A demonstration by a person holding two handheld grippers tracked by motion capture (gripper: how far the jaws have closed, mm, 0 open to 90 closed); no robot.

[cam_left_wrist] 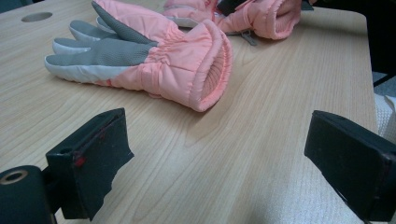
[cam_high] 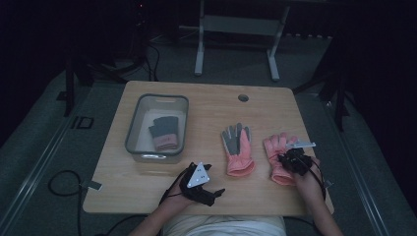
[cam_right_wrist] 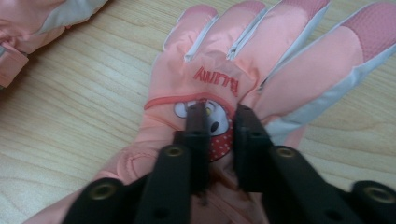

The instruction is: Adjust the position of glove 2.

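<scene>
Pinching the back of the right-hand pink glove (cam_right_wrist: 219, 93) at the table's (cam_high: 206, 196) right edge, right gripper (cam_right_wrist: 219, 112) clamped on its fabric, left gripper (cam_left_wrist: 219, 154) idle with jaws apart; next likely lift toward the bin (cam_high: 133, 128), grip must hold.

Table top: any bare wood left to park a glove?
Free: the table's far strip around the hole, and the gap between bin and grey-palmed glove. Crowded: right side, where the right hand-held gripper pinches the pink glove.
</scene>
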